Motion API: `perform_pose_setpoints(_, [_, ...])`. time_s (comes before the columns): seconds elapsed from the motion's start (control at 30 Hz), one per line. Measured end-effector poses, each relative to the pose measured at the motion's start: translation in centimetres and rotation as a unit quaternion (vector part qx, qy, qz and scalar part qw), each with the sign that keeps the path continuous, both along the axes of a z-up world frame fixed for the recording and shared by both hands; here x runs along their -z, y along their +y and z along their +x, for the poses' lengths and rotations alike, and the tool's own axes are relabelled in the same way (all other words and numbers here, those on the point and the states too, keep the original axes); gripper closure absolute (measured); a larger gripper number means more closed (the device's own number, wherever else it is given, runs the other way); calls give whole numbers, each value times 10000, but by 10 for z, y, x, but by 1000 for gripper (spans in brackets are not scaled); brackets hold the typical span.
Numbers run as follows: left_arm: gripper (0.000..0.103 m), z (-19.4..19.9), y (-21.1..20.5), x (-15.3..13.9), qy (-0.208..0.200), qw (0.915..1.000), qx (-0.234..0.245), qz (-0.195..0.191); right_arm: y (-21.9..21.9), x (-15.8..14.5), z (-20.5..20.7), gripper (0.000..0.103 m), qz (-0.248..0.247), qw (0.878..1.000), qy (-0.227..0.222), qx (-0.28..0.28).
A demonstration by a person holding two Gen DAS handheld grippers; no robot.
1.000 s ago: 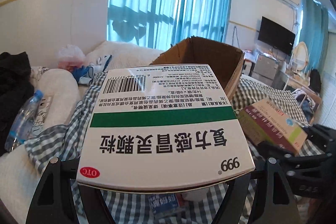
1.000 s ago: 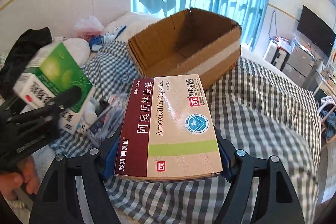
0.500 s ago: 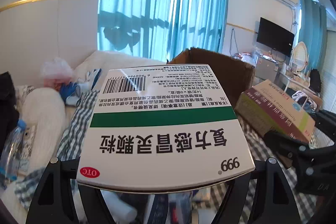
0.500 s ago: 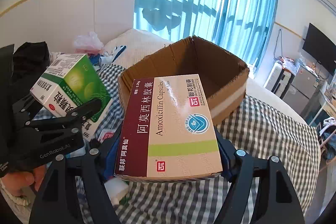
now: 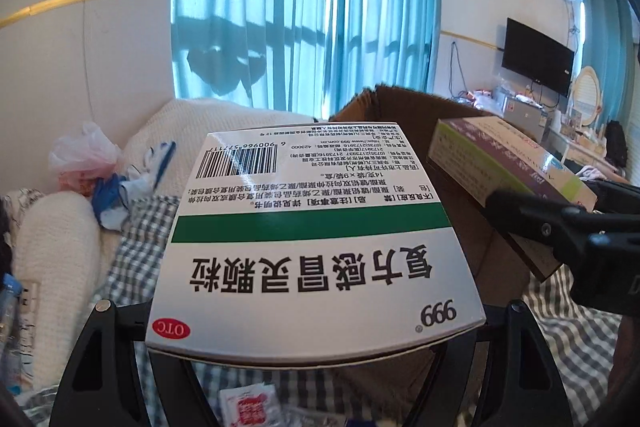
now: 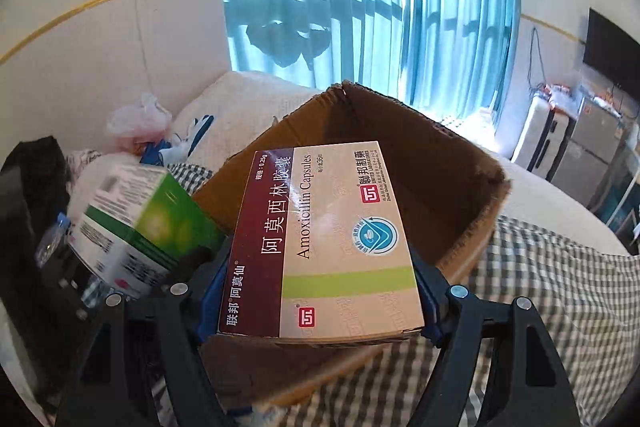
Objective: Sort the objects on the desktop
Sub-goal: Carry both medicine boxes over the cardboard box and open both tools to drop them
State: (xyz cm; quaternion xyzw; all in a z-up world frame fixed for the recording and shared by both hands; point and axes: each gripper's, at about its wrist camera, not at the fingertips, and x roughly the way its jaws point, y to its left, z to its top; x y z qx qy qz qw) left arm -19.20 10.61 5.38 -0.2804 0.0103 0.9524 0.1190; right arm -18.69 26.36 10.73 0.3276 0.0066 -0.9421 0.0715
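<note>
My left gripper (image 5: pixel 316 311) holds a white-and-green medicine box (image 5: pixel 312 231) pinched between its jaws, just short of the open cardboard box (image 6: pixel 452 195) on the checked bedcover (image 6: pixel 560 307). My right gripper (image 6: pixel 320 303) clamps the amoxicillin box (image 6: pixel 324 247) by its sides between blue pads, raised over the cardboard box's near wall. Loose packets (image 5: pixel 248 407) lie on the bed below my left jaws.
</note>
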Motion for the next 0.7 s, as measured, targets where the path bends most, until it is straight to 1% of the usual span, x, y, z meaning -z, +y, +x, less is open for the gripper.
perform_pose_setpoints(0.07, [24,-11,2,6,-75,10000,-9,53,2,4,-9,29,-91,10000,-10,-23])
perform_pose_setpoints(0.17, [24,-20,8,15,-171,9999,-7,23,5,10,-19,29,-211,9997,-77,-22])
perform_pose_setpoints(0.27, [24,-22,15,16,-142,9999,54,-23,6,14,-22,28,-245,9997,-77,-49])
perform_pose_setpoints(0.3, [23,-24,16,16,-129,9999,66,-43,8,15,-22,26,-256,9997,-53,-21])
perform_pose_setpoints(0.33, [21,-25,17,15,-143,9998,61,-82,9,14,-21,14,-253,9997,-33,4])
perform_pose_setpoints(0.37, [20,-26,19,15,-175,9998,51,-127,11,12,-19,8,-224,9997,28,79])
perform_pose_setpoints(0.4, [12,-27,20,16,-215,9996,35,-167,12,8,-18,6,-211,9996,109,159])
perform_pose_setpoints(0.43, [6,-27,21,16,-258,9995,4,-197,15,3,-15,6,-228,9993,191,232])
perform_pose_setpoints(0.57, [5,-19,18,13,-325,9993,-44,-190,18,-15,-4,6,-459,9982,319,222])
perform_pose_setpoints(0.7, [5,-2,8,-3,-293,9994,-119,-122,9,-33,17,6,-356,9979,516,182])
